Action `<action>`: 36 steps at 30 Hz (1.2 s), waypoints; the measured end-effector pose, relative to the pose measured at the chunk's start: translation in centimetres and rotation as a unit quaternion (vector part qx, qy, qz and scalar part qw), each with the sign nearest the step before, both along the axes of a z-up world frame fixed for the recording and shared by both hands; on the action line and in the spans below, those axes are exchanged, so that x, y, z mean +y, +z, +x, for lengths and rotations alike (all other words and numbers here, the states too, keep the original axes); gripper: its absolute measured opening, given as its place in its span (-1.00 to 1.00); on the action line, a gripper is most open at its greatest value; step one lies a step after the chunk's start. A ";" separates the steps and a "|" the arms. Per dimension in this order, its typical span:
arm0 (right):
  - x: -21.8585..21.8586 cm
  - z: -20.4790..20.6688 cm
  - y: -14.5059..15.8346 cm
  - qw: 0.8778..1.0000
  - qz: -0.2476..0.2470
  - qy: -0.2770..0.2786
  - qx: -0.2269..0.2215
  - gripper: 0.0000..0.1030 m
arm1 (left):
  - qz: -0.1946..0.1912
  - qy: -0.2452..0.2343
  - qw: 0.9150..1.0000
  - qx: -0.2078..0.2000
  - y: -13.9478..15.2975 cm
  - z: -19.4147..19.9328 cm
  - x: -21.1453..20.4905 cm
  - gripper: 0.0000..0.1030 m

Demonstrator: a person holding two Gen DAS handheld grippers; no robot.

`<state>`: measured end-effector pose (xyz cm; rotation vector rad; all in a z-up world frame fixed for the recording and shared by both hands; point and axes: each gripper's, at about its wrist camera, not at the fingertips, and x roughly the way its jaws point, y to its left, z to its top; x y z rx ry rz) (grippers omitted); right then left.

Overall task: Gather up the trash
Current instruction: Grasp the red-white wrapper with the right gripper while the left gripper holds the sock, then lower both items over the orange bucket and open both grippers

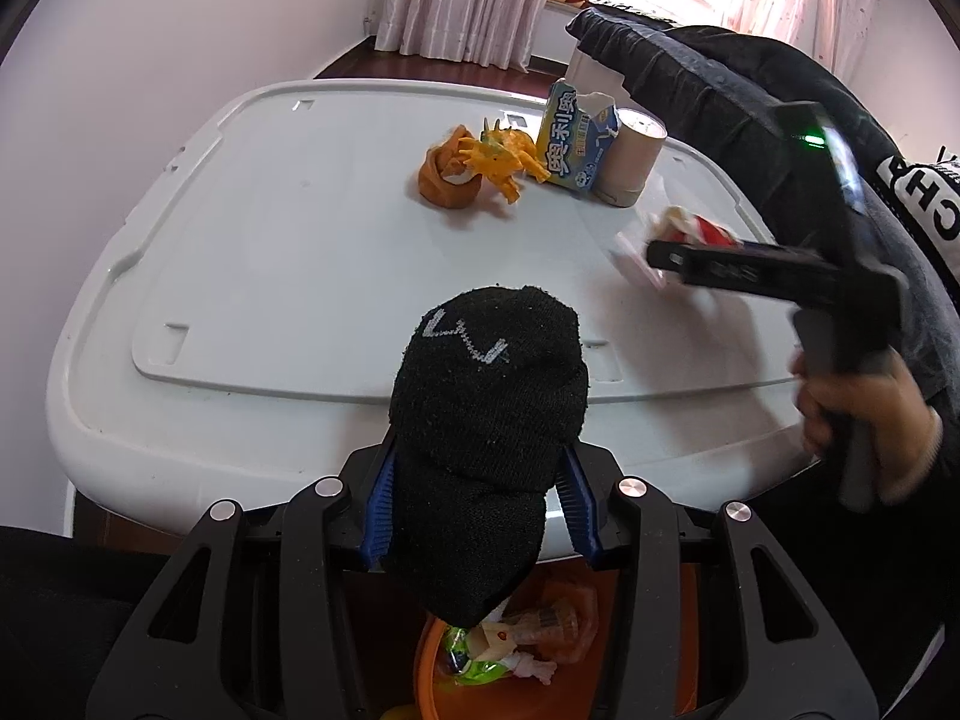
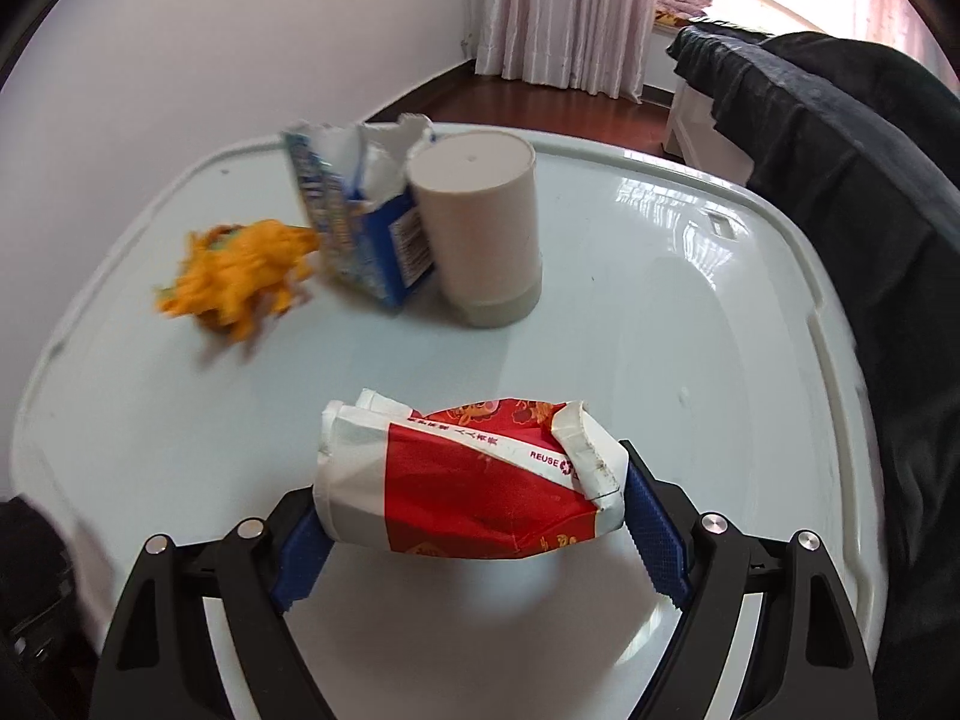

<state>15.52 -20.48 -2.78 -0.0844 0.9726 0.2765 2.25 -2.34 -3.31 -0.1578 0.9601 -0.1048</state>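
Nearest, the left gripper [image 1: 480,504] is clenched on a black knitted sock [image 1: 486,420], soft and nubbly, its toe drooping over an orange bin [image 1: 429,660] below that already holds crumpled wrappers [image 1: 510,642]. If that is where it goes, the risk I'd guess at is the limp fabric snagging on the ribbed blue pads [image 1: 378,510] when let go and hanging there instead of falling. Beside it, the right gripper [image 2: 474,516] has its blue pads closed against the two ends of a crushed red and white paper cup [image 2: 468,480], which sits just above the glossy white plastic tabletop [image 2: 690,312]. The cup is thin, creased paper, flattened and springy; gripped only by its ends it could buckle and slip out on the way to the bin, I'd say. Further off stands a smooth beige cylinder [image 2: 480,228], touching a torn blue carton [image 2: 360,222] with ragged white edges. A careless sweep could topple both. Just beside the carton lies a spiky orange toy dinosaur [image 2: 240,276], and from the left camera an orange sock [image 1: 447,177] bunches against it. Those look like keepers, so mistaking them for rubbish is the last hazard.
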 end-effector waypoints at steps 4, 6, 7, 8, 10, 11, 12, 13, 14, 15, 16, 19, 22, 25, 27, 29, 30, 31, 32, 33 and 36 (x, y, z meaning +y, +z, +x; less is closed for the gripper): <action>-0.3 -3.7 1.3 1.000 0.020 -0.002 -0.004 0.61 | 0.012 -0.001 1.000 -0.009 0.2 -0.3 -0.2 -0.14; -0.4 -5.9 2.0 0.999 0.032 -0.002 -0.006 0.61 | 0.019 -0.003 1.000 -0.013 0.2 -0.5 -0.4 -0.14; -0.5 -6.8 2.1 0.999 0.033 -0.001 -0.007 0.61 | 0.021 -0.003 1.000 -0.014 0.2 -0.6 -0.4 -0.14; -0.5 -7.7 2.3 0.999 0.033 -0.002 -0.009 0.61 | 0.023 -0.004 1.000 -0.014 0.1 -0.6 -0.5 -0.14; -0.7 -9.5 2.6 0.999 0.038 -0.001 -0.010 0.61 | 0.027 -0.006 1.000 -0.013 0.1 -0.7 -0.7 -0.14; -0.8 -10.1 2.6 0.999 0.038 -0.003 -0.009 0.61 | 0.030 -0.007 0.999 -0.013 0.1 -0.8 -0.8 -0.14; -0.9 -10.8 2.6 0.999 0.038 -0.005 -0.009 0.61 | 0.033 -0.010 0.999 -0.013 0.1 -1.0 -1.0 -0.14; -1.0 -11.5 2.6 0.999 0.041 -0.007 -0.008 0.61 | 0.035 -0.013 0.999 -0.013 0.2 -1.2 -1.2 -0.14; -1.1 -12.2 2.7 0.999 0.046 -0.008 -0.005 0.61 | 0.039 -0.016 0.999 -0.015 0.3 -1.5 -1.4 -0.14; -1.3 -12.7 2.7 0.999 0.050 -0.010 -0.004 0.61 | 0.042 -0.021 0.999 -0.016 0.4 -1.9 -1.8 -0.14; -1.4 -13.2 2.6 0.998 0.054 -0.012 -0.002 0.61 | 0.042 -0.025 0.999 -0.016 0.5 -2.1 -2.0 -0.14; -1.8 -15.1 2.8 0.998 0.067 -0.016 0.004 0.61 | 0.039 -0.038 0.998 -0.007 0.5 -3.3 -2.7 -0.14; -1.9 -17.3 3.1 0.997 0.078 -0.012 0.008 0.61 | 0.032 -0.052 0.998 0.007 0.6 -4.8 -2.9 -0.14; -2.1 -19.2 3.4 0.997 0.081 -0.006 0.011 0.62 | 0.034 -0.069 0.997 0.021 0.9 -6.4 -3.1 -0.14; -2.2 -20.2 3.5 0.996 0.086 -0.001 0.017 0.62 | 0.040 -0.077 0.996 0.029 1.2 -7.6 -3.1 -0.14; -2.3 -21.2 3.6 0.996 0.087 0.004 0.022 0.62 | 0.041 -0.083 0.995 0.039 1.2 -8.5 -3.0 -0.14; -2.4 -21.7 3.6 0.996 0.088 0.006 0.025 0.62 | 0.041 -0.084 0.995 0.045 1.2 -8.9 -3.0 -0.14; -2.4 -22.0 3.6 0.996 0.089 0.007 0.028 0.62 | 0.041 -0.086 0.994 0.051 1.1 -9.2 -3.0 -0.14; -2.5 -22.4 3.6 0.995 0.092 0.009 0.032 0.62 | 0.041 -0.087 0.994 0.057 1.0 -9.4 -3.0 -0.14; -2.5 -22.7 3.5 0.995 0.094 0.010 0.035 0.62 | 0.041 -0.088 0.993 0.065 0.9 -9.7 -3.0 -0.14; -2.3 -23.2 2.9 0.995 0.091 0.013 0.044 0.62 | 0.038 -0.090 0.992 0.082 0.4 -9.9 -3.0 -0.14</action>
